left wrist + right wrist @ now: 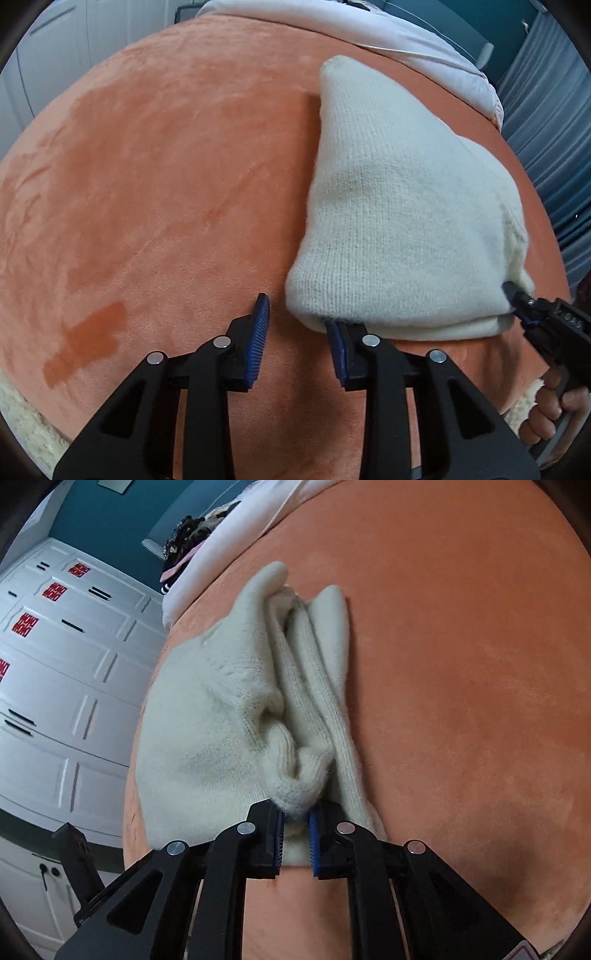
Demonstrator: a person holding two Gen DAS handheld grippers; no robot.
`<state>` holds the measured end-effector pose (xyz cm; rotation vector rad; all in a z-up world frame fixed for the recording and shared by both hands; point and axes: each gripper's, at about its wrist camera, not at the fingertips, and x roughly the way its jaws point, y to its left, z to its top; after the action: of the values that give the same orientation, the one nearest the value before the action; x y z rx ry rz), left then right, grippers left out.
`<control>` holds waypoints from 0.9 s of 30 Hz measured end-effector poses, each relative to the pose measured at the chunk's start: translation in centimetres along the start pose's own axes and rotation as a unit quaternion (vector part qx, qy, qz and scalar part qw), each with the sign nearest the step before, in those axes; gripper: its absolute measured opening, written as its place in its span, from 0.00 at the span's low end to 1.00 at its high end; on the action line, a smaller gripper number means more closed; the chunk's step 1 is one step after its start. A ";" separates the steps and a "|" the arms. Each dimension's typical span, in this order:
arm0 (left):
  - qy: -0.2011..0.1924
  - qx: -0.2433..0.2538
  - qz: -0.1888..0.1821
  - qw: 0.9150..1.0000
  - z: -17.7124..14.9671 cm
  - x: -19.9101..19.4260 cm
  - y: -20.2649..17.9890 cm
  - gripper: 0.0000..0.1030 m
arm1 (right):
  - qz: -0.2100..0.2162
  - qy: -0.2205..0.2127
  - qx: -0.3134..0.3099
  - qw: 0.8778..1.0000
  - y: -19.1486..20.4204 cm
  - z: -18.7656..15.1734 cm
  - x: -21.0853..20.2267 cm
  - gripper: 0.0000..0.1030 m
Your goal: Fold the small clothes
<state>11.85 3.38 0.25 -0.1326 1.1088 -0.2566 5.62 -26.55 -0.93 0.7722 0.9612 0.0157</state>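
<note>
A cream knit garment (399,229) lies bunched on the orange plush cover (147,184). In the left wrist view my left gripper (297,321) is at its near left corner. The right fingertip (334,332) is tucked under the knit's edge and the left fingertip (260,314) rests on the orange cover, with a gap between the pads. At the near right corner my right gripper (517,295) pinches the hem. In the right wrist view the right gripper (297,823) is shut on a rolled fold of the cream knit garment (207,738).
A white duvet (388,33) lies along the far edge of the orange cover. White cabinet doors (55,672) with red stickers and a pile of dark clothes (188,539) stand beyond it. A hand (546,410) holds the right gripper's handle. A cream fluffy rug (22,424) shows below.
</note>
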 end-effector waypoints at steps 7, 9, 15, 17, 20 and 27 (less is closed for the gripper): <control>0.005 -0.058 -0.061 0.996 0.5 -0.2 2.1 0.33 | 0.007 0.002 0.005 1.000 0.8 -1.8 -2.3 0.26; 0.000 -0.052 -0.069 0.996 0.6 -0.6 1.9 0.32 | 0.020 0.006 0.026 0.999 0.1 -1.6 -2.0 0.30; -0.008 -0.053 -0.079 0.995 1.7 -0.9 2.2 0.31 | 0.052 -0.010 0.057 0.997 1.1 1.2 -0.6 0.13; -0.004 -0.057 -0.075 0.996 1.7 -0.7 2.6 0.30 | 0.090 -0.050 0.029 0.994 3.2 0.8 -3.5 0.12; 0.012 -0.058 -0.075 0.995 1.0 -0.1 3.2 0.30 | 0.102 -0.060 0.010 0.993 4.0 -1.5 -6.1 0.11; 0.010 -0.001 -0.044 0.999 0.6 -1.5 1.8 0.41 | 0.002 0.002 0.030 1.000 -0.2 -4.2 -2.7 0.34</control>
<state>12.06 5.51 1.37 -0.1810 1.1238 -0.3363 0.89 -25.18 -0.48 0.8295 0.9684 -0.0082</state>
